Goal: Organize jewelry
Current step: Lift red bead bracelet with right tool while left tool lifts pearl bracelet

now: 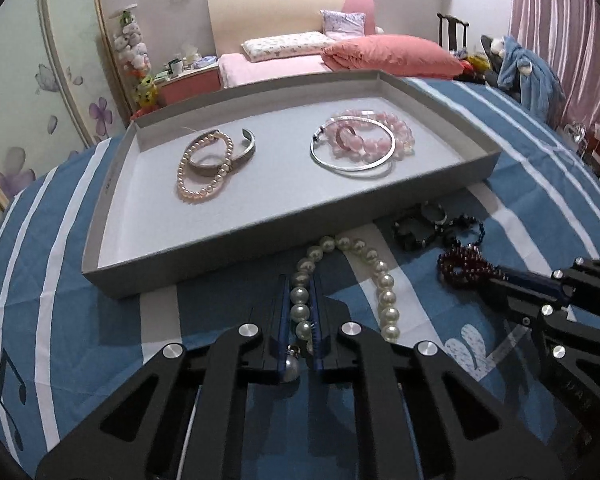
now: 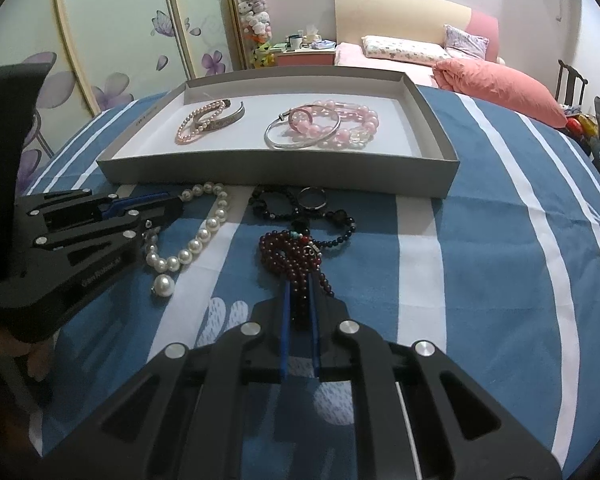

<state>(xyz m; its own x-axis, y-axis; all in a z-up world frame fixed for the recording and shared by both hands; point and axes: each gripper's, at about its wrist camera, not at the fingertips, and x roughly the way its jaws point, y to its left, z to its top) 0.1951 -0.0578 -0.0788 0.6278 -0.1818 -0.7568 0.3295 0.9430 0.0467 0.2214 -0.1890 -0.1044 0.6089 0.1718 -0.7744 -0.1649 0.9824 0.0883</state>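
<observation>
Grey tray with bracelets lies just beyond both tongs. Left gripper pinches the white pearl necklace; right gripper clenches the dark red bead strand.

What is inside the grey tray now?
Inside the grey tray lie a pink pearl bracelet overlapping a silver cuff, and a thin silver bangle over pink bead bracelets. The near wall hides the tray floor just behind it.
</observation>
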